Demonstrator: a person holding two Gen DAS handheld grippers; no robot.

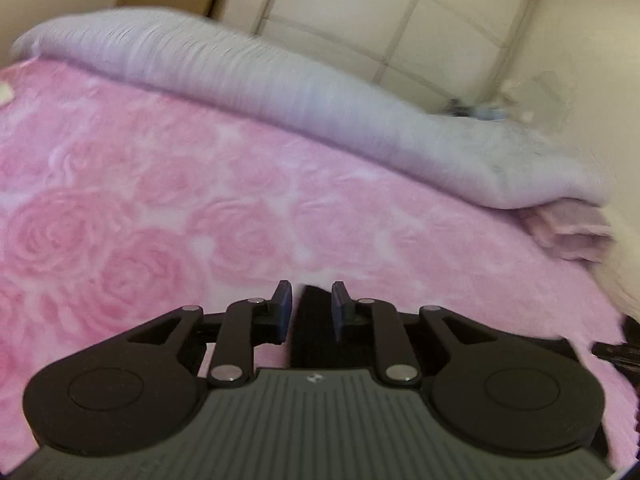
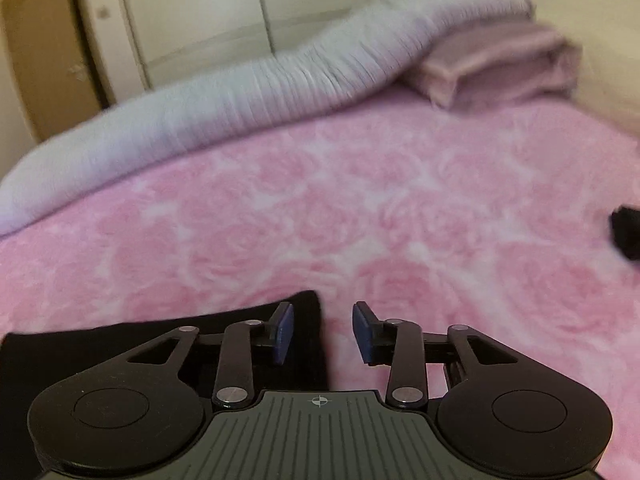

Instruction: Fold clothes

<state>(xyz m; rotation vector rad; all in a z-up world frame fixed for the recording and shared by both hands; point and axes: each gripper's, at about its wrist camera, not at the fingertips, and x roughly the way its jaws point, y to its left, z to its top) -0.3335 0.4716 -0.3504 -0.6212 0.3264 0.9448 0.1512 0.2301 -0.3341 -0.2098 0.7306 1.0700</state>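
Observation:
A black garment (image 2: 60, 348) lies flat on the pink rose-patterned blanket (image 2: 400, 200), its corner reaching under my right gripper (image 2: 323, 332). That gripper stands open; the cloth's edge runs under its left finger, and pink blanket shows in most of the gap. In the left wrist view a narrow strip of the black garment (image 1: 312, 340) runs between the blue pads of my left gripper (image 1: 312, 308). Those jaws stand a little apart, with a sliver of pink visible beside the left pad, so they do not pinch the cloth.
A grey-white ribbed quilt (image 1: 240, 76) is bunched along the bed's far side, with a folded mauve cloth (image 2: 500, 64) at its end. Pale wardrobe doors (image 2: 200, 20) stand behind. A dark object (image 2: 626, 236) lies at the right edge, and another dark object (image 1: 616, 352) shows in the left wrist view.

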